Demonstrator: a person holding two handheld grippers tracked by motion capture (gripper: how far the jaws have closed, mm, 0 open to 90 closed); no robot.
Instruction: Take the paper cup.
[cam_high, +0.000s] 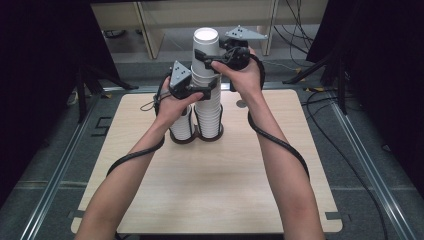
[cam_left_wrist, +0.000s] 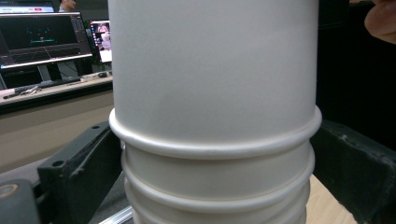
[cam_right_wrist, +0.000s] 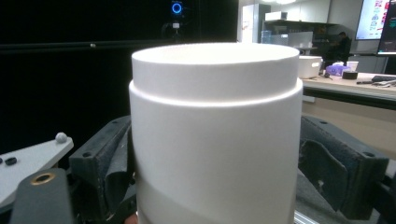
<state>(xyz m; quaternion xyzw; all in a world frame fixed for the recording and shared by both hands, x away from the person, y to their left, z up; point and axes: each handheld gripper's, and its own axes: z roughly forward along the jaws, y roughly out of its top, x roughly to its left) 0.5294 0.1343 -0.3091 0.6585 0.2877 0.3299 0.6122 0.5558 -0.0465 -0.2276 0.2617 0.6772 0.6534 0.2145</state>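
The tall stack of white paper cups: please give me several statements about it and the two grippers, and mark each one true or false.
1. The tall stack of white paper cups stands upside down, bases up. True.
2. The right gripper is at the bottom of the stack. False: it is near the top, its jaws on either side of the upper cups.
3. The left gripper has its jaws around the stack lower down, where the rolled rims show. True.
4. A shorter stack of cups stands beside the tall one. True.
5. The stacks stand on a glass table. False: the table has a light wooden top.
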